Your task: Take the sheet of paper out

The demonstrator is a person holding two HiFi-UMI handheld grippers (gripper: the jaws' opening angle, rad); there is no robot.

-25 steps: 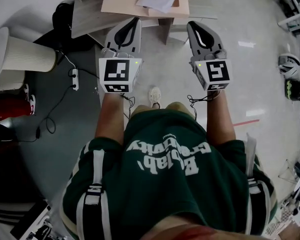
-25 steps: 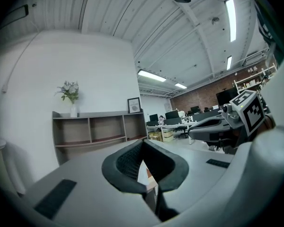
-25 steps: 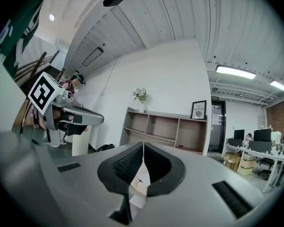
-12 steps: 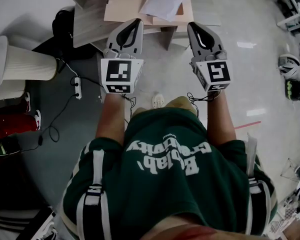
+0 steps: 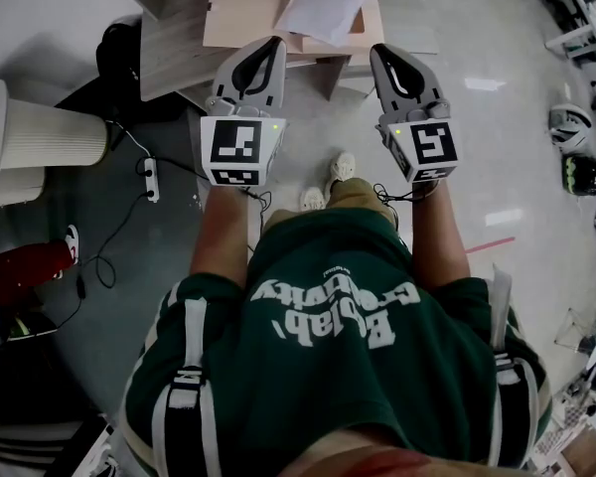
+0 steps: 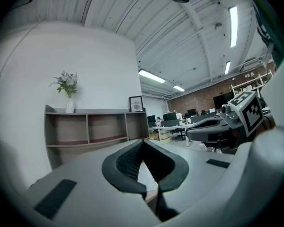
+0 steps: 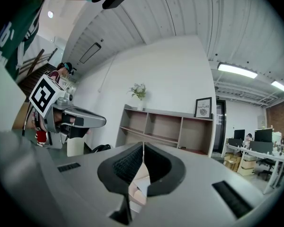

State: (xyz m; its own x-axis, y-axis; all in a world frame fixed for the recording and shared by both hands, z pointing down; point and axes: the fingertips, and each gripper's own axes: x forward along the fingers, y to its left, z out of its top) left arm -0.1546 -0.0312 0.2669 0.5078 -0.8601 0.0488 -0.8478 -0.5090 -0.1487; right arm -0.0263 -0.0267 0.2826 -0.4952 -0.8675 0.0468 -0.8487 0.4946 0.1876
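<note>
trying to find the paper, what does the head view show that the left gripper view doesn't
Only the head view: the white sheet of paper lying on flat tan cardboard, and the person's green shirt. Only the left gripper view: a brown open shelf with a white vase of flowers and a black-framed picture on top. Both: the left gripper, jaws together, and the right gripper beside it.

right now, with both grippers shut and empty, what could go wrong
1. The left gripper and right gripper are both shut; pushed in like that, they could shove or crease the sheet.
2. The sheet lies over a beige folder, so a pinch might catch both.
3. A corded power strip lies left of the shoes: a possible trip hazard.
</note>
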